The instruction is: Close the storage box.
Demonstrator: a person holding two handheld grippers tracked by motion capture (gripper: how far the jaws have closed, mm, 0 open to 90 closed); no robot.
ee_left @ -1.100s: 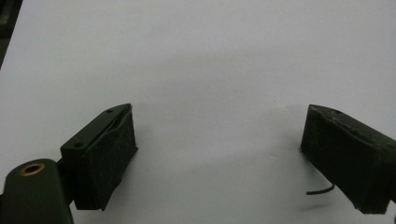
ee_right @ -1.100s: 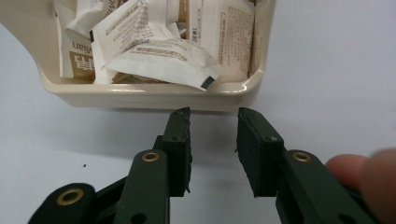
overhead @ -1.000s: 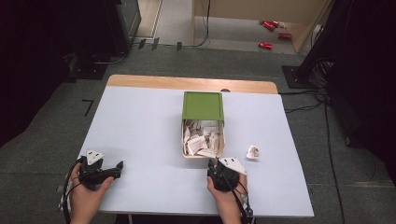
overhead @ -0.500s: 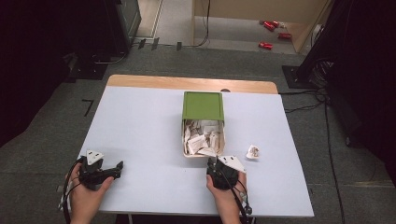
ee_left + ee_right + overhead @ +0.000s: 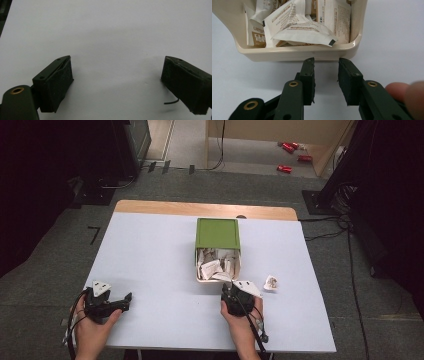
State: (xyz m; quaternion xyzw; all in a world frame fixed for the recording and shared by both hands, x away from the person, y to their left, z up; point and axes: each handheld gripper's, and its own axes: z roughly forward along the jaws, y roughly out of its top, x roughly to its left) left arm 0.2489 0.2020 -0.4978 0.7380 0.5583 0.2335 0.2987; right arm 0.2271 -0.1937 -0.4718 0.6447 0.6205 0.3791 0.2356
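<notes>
One beige box [image 5: 218, 277] sits at the frame's centre, its green lid [image 5: 217, 233] pushed back, holding several white-and-brown sachets [image 5: 299, 30] whose print is too small to read. One loose sachet [image 5: 271, 282] lies right of it. Right gripper [image 5: 325, 63], jaws narrowly parted and empty, points at the box's rim; left gripper [image 5: 117, 75], lower left, gapes wide, holding nothing.

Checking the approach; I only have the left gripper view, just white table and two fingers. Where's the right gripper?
Observer: The right gripper sits at the near rim of the beige tray, fingers slightly apart, nothing between them.
Operator: What's in the tray?
Observer: White and brown sachets, piled loosely; a green lid covers its far half.
Operator: Anything loose on the table?
Observer: One sachet on the table to the tray's right.
</notes>
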